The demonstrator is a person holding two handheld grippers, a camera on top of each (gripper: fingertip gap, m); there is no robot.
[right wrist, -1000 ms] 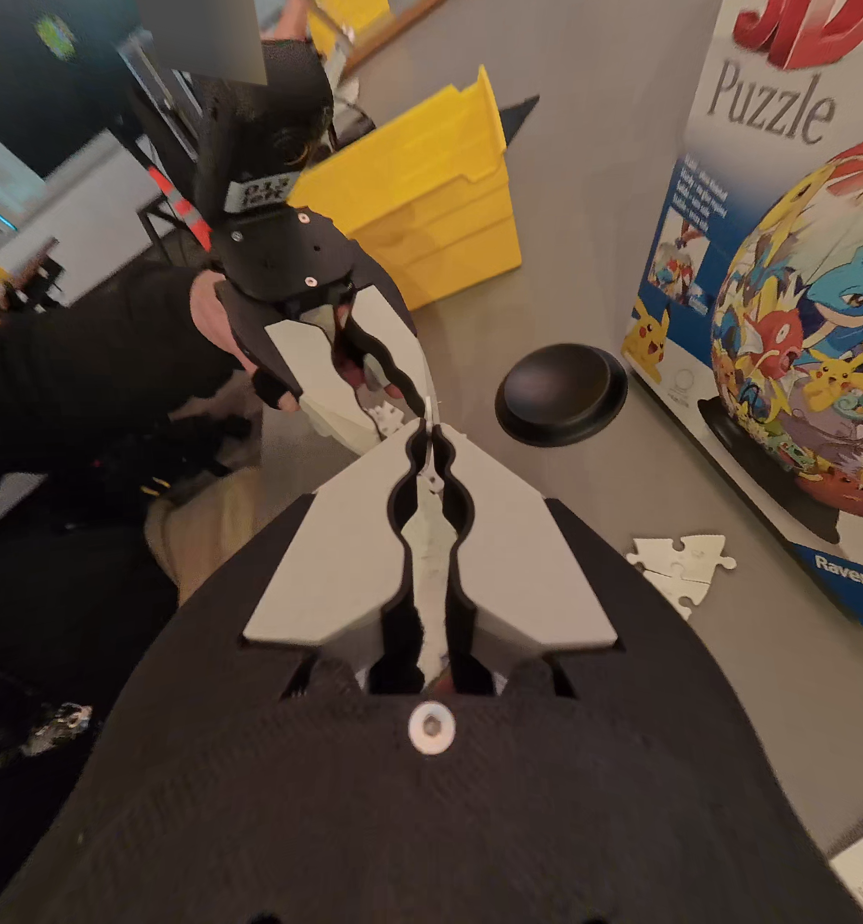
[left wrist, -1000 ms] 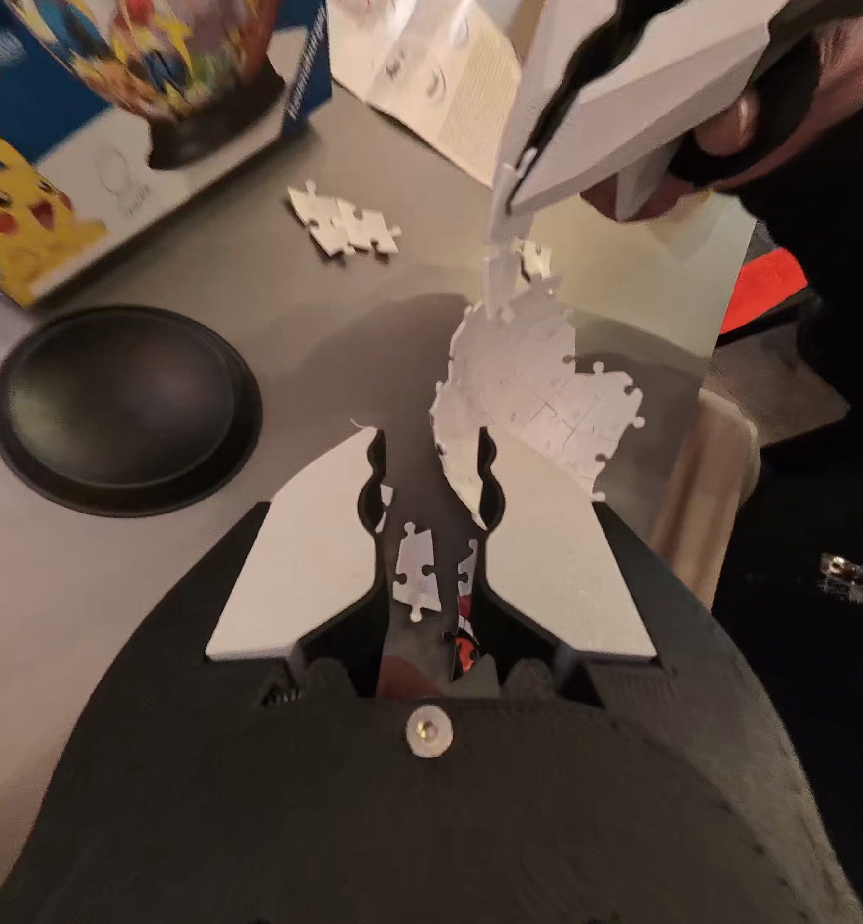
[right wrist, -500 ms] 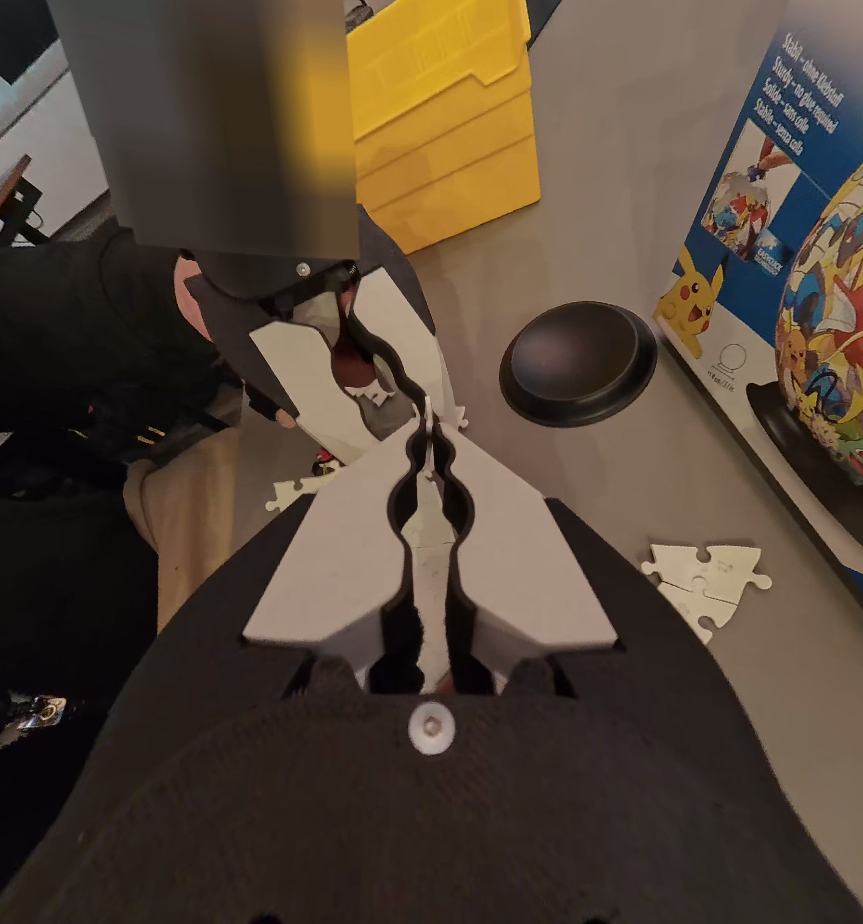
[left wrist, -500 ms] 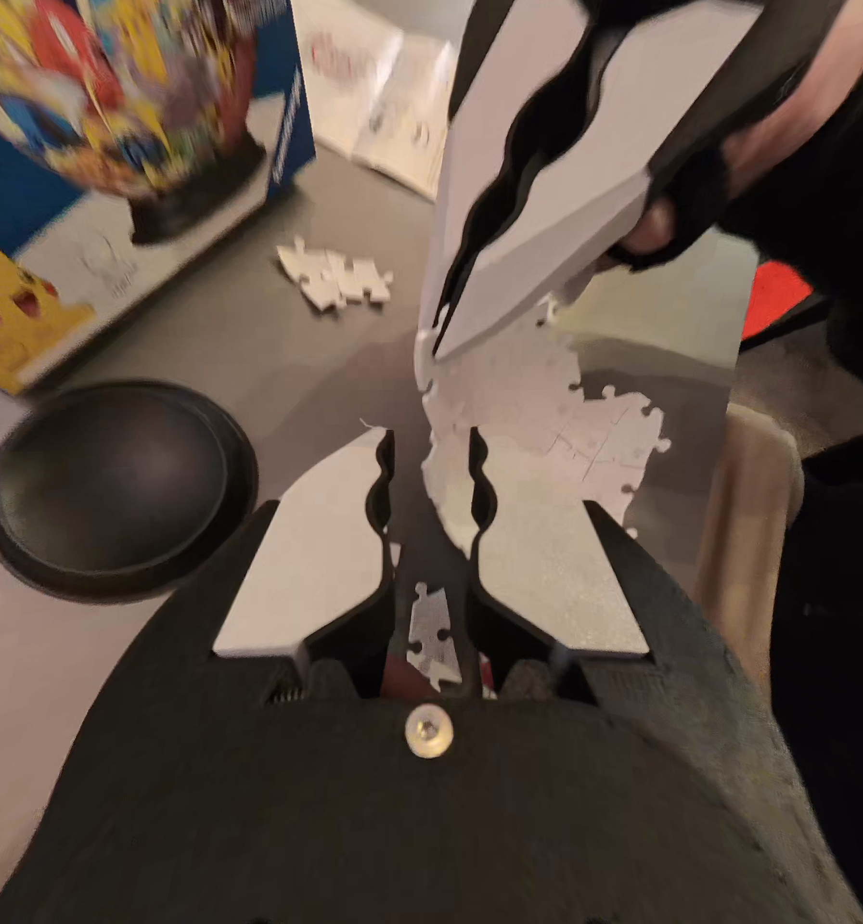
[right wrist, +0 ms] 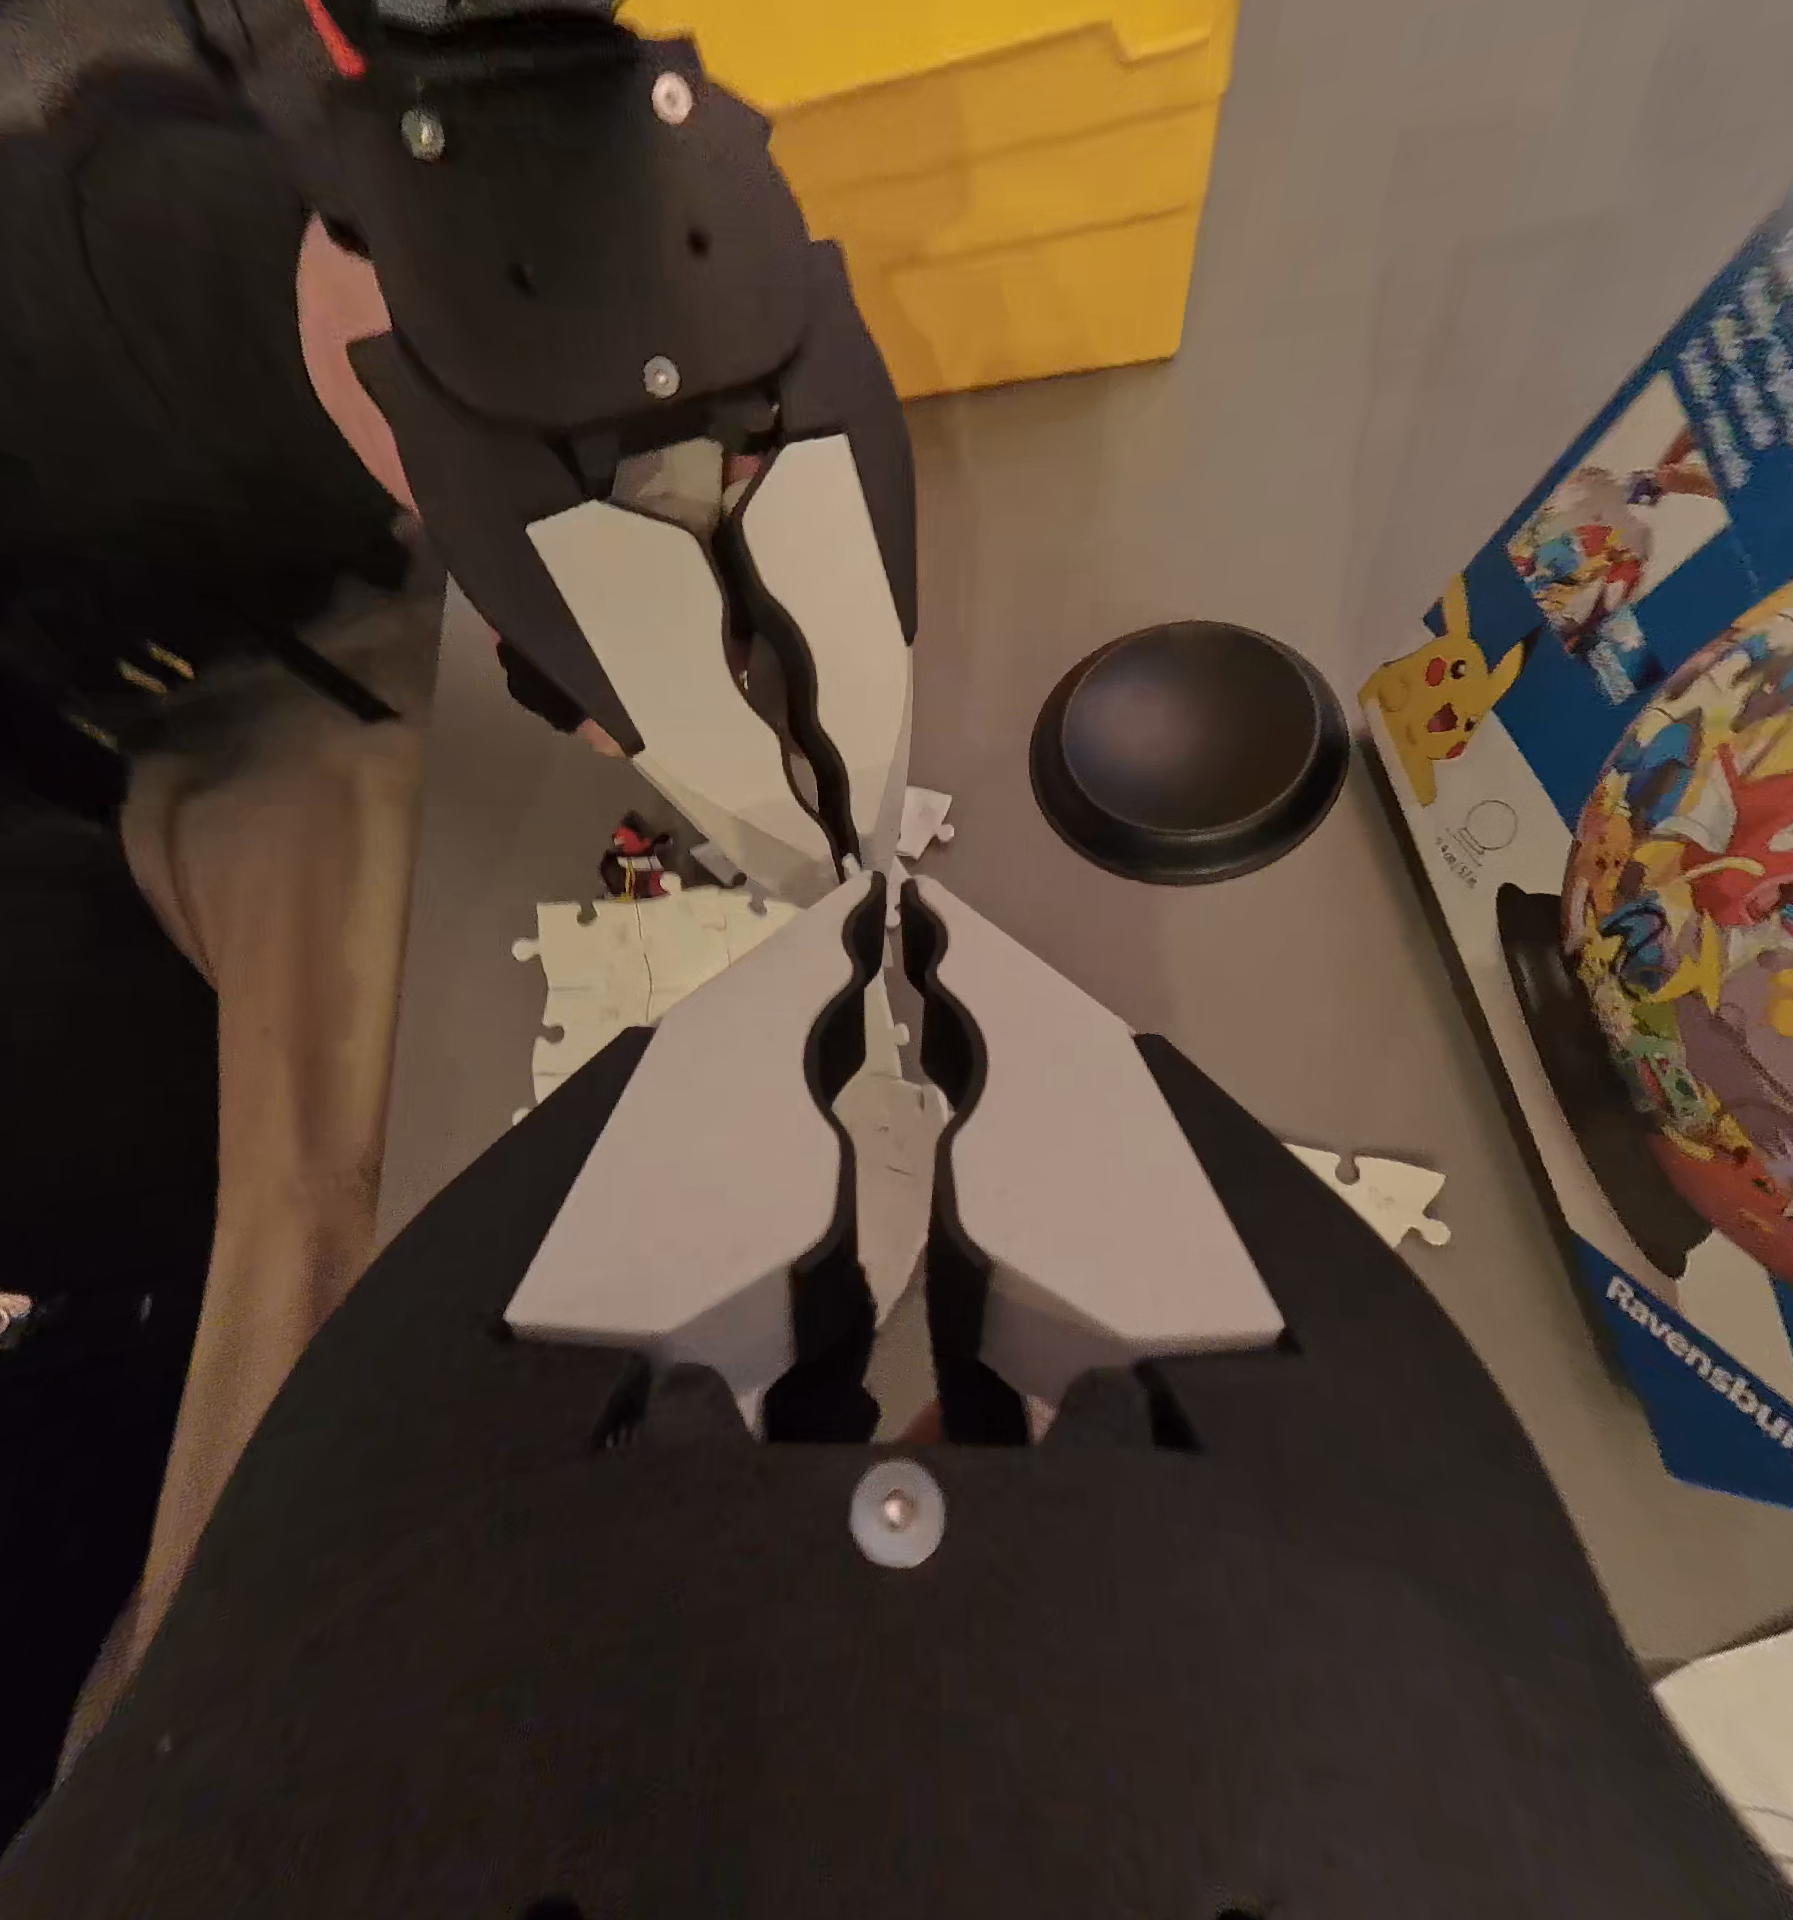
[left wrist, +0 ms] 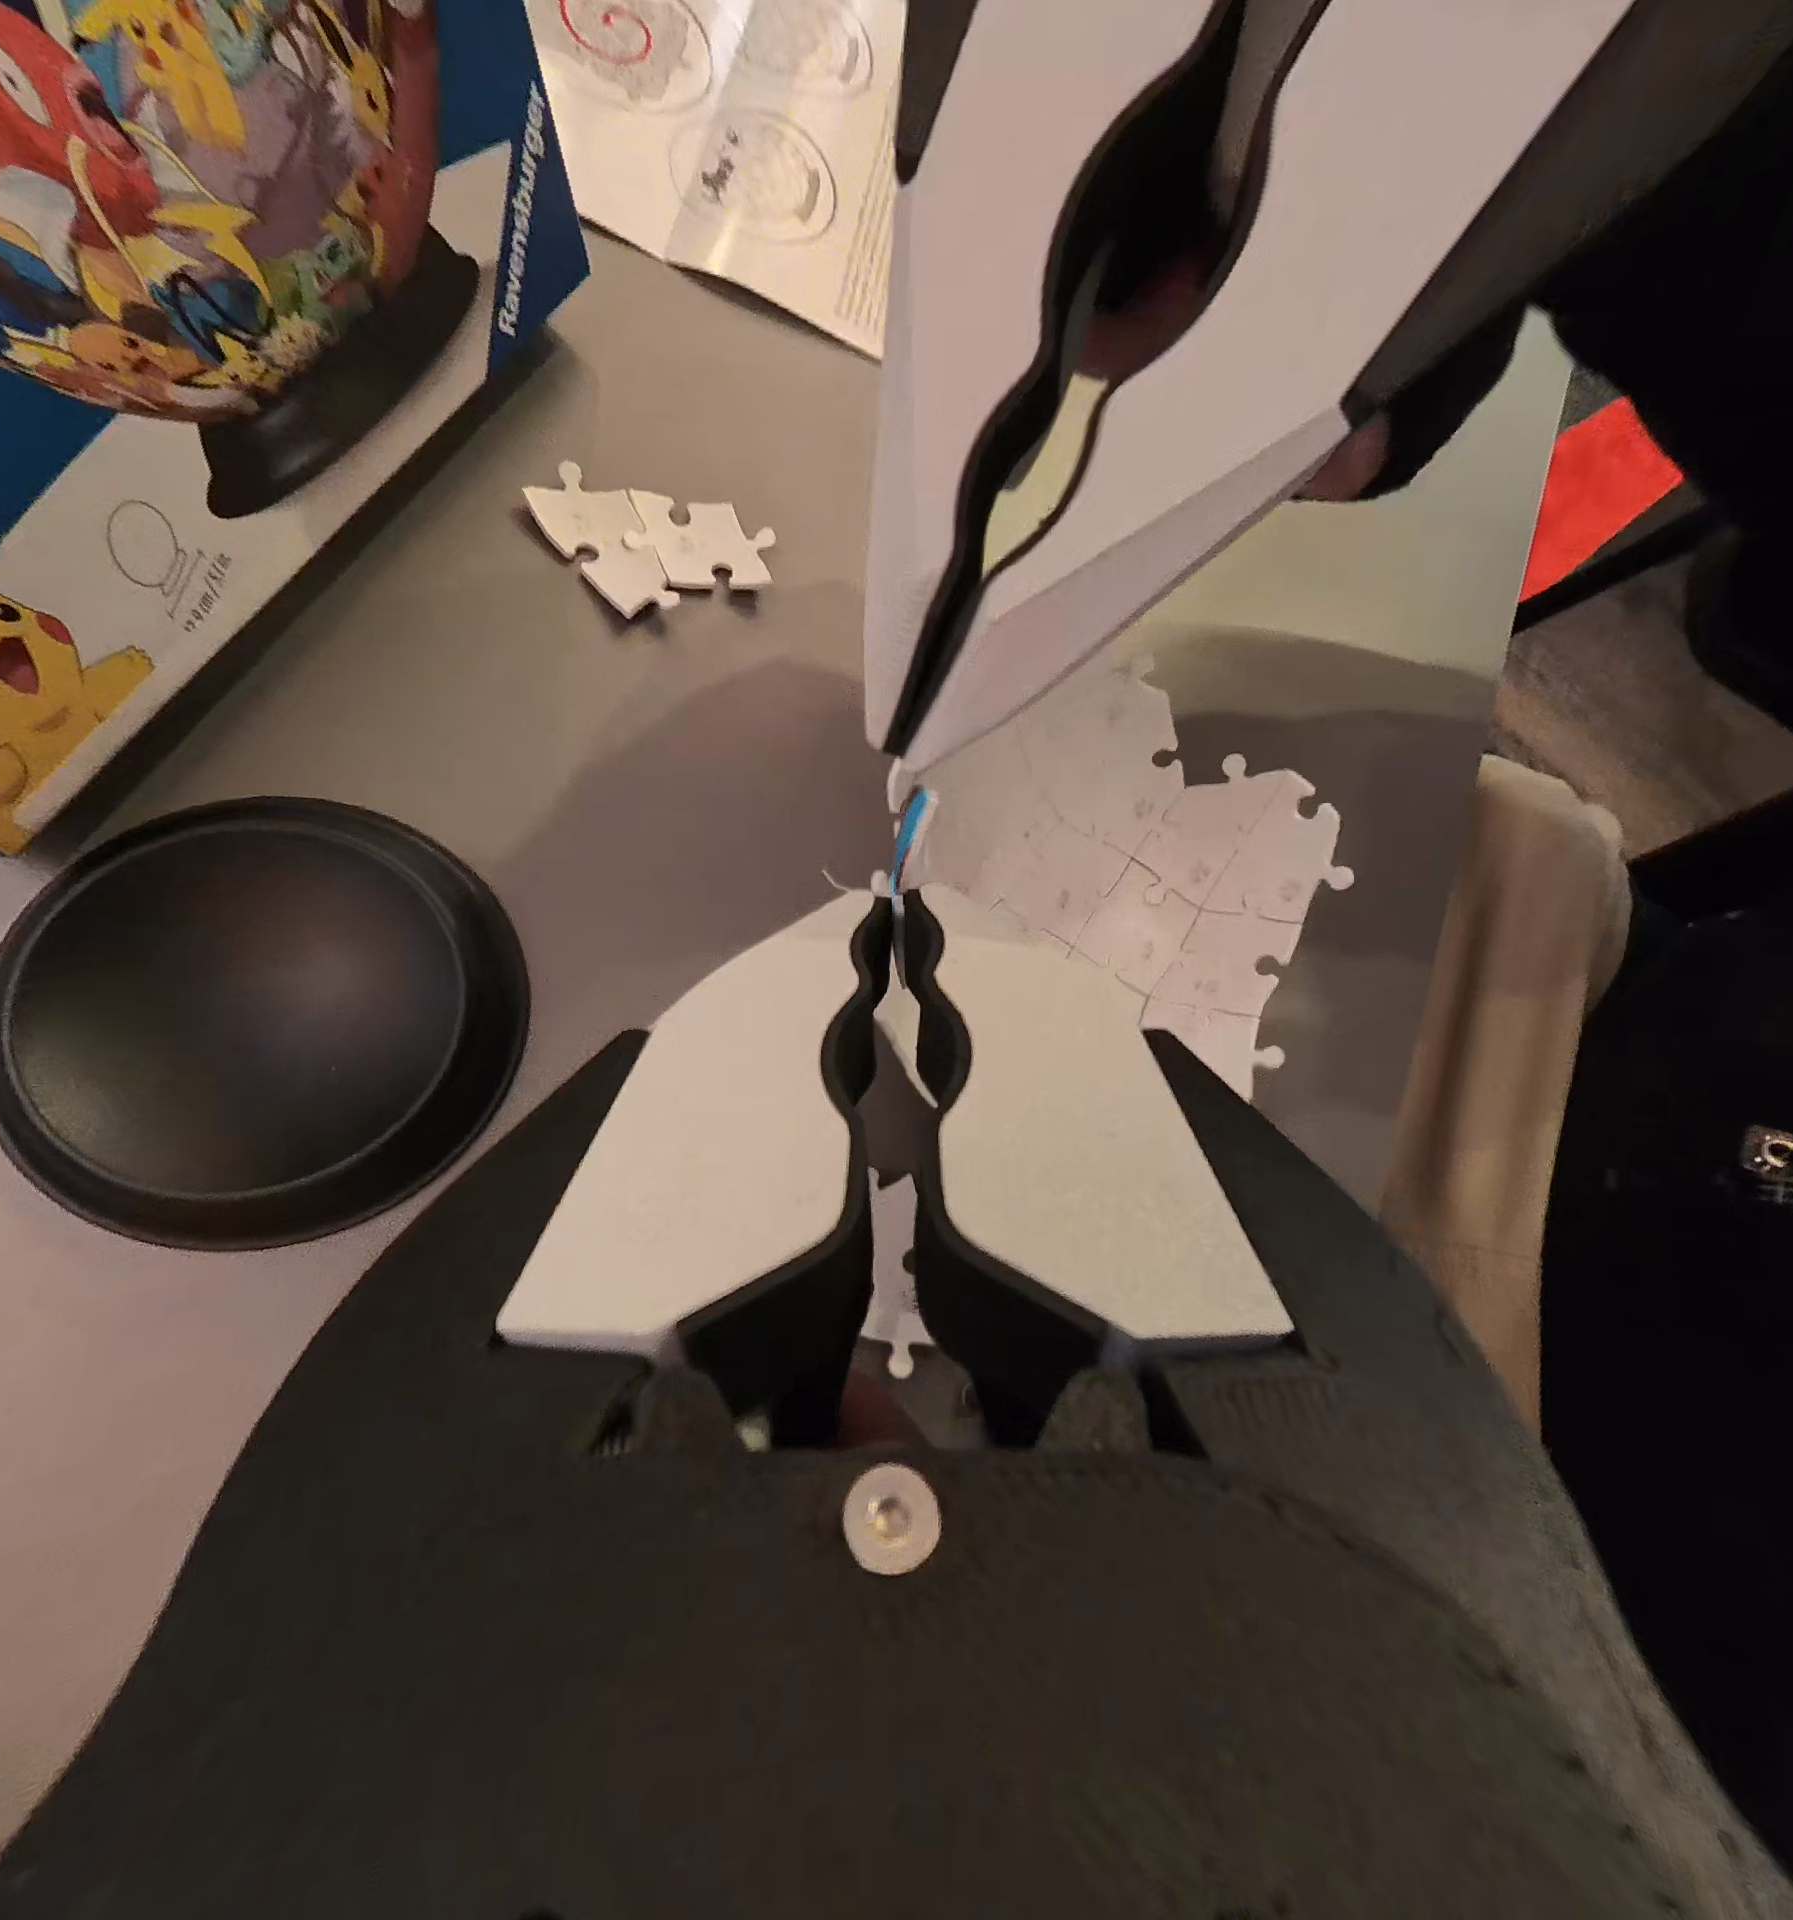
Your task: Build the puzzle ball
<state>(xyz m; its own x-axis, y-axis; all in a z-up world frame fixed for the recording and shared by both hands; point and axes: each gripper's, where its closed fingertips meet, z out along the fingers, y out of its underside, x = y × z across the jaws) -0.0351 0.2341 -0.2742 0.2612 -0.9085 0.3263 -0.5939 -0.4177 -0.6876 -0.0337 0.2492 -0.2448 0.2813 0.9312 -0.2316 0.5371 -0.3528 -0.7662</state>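
A curved section of joined puzzle pieces (left wrist: 1183,883), white backs up, hangs over the grey table's near edge; it also shows in the right wrist view (right wrist: 643,966). My left gripper (left wrist: 897,920) is shut on the section's blue-edged rim. My right gripper (left wrist: 897,743) comes down from above, tip to tip with the left. In its own view my right gripper (right wrist: 887,899) is shut on a white puzzle piece (right wrist: 887,1143) at the section's edge, and the left gripper (right wrist: 850,857) meets it from the far left.
A black round stand (left wrist: 248,1008) sits on the table left of the grippers. A small group of joined white pieces (left wrist: 653,540) lies beyond it. The picture box (left wrist: 196,260), an instruction sheet (left wrist: 767,156) and yellow bins (right wrist: 1006,208) ring the table. A coloured loose piece (right wrist: 637,857) lies near the table edge. The tips of both grippers are at nearly the same place.
My left gripper has gone from open around the section to shut on its rim. The right gripper has come down closer until the two tips meet.
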